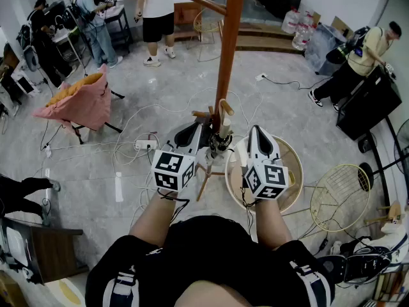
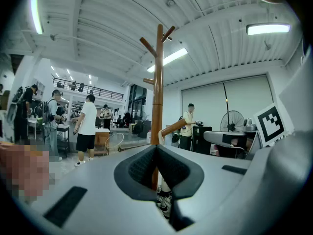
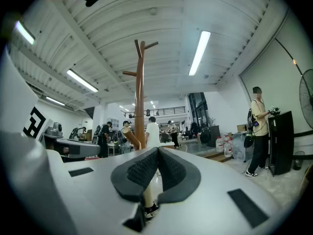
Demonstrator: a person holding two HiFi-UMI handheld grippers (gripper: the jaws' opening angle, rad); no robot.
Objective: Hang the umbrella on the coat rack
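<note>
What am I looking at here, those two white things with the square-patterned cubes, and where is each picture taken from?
A person holds a left hand-held gripper and a right hand-held gripper, which are simple two-jaw tongs. The head view looks down from a camera on the person's head. The other two views look along each gripper's own jaws. Both are shut and hold nothing. Between them stands the umbrella, beside the wooden coat rack, on a floor with a power strip.

Left gripper (image 1: 190,135) and right gripper (image 1: 259,136) held level, side by side; jaws seemingly closed, empty.
</note>
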